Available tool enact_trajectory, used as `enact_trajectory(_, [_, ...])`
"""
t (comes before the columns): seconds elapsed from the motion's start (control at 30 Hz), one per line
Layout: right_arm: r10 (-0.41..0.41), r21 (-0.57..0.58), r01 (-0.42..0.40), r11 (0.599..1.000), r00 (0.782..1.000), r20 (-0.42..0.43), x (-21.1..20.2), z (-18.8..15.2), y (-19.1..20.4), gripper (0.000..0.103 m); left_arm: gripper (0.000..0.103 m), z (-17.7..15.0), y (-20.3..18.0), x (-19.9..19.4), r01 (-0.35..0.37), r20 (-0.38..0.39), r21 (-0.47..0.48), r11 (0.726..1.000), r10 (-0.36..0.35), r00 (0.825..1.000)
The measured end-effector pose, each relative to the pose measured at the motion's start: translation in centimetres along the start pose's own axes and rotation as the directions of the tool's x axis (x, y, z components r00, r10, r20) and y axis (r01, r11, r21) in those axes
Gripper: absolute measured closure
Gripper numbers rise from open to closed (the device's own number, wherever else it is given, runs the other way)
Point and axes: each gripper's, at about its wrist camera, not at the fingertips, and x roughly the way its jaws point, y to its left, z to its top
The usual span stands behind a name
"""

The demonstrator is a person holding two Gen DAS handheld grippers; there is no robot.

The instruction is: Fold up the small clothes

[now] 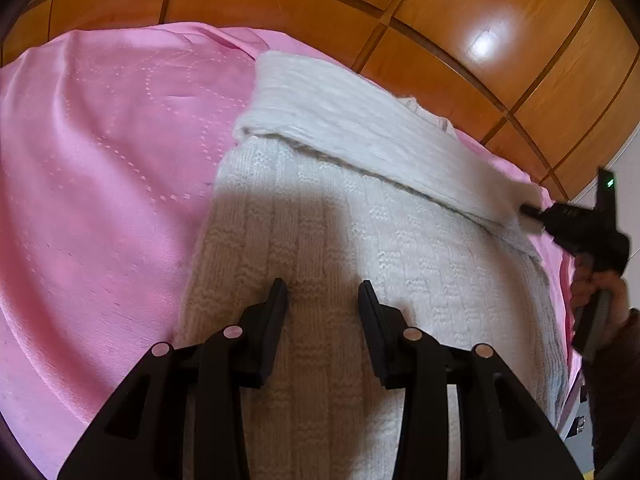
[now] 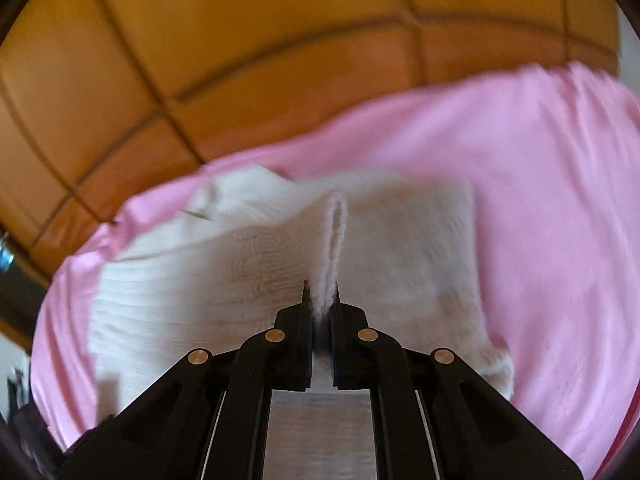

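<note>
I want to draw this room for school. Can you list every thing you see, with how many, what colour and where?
Knitted garment: one, white, lying on the pink cover, one edge pinched up.
Cover: one, pink, spread under the garment.
Wooden panels: several, orange-brown, behind the cover.
Left gripper: one, black, jaws apart over the garment.
Right gripper: one, black, shut on the garment's edge.
Hand: one, holding the right gripper's handle.
</note>
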Motion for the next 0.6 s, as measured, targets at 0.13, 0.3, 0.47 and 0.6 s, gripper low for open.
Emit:
enact_trajectory(0.13, [-0.047, 0.019, 0.047, 0.999, 0.999, -0.008, 1.5, -1.0, -1.4, 0.098, 0.056, 1.4, 0.2, -1.3, 0.012, -0.025, -0.039, 0.999, -0.013, 1.0])
enact_trajectory(0.3, [-0.087, -0.062, 0.087, 0.994, 0.996, 0.003, 1.1, -1.1, -0.5, 0.098, 0.043, 5.2, 2.2, -3.9, 0.091, 0.063, -0.123, 0.988, -0.083, 0.995])
enact_trajectory(0.47, [-0.053, -0.105, 0.059, 0.993, 0.997, 0.061, -0.8, -0.8, 0.2, 0.07, 0.04, 9.6, 4.6, -2.4, 0.107, 0.084, -0.196, 0.975, -0.092, 0.992])
enact_trajectory(0.6, [-0.041, -0.144, 0.055, 0.988, 0.994, 0.097, -2.5, -0.7, 1.2, 0.054, 0.041, 13.1, 6.3, 0.5, 0.132, 0.073, -0.265, 0.955, -0.117, 0.99])
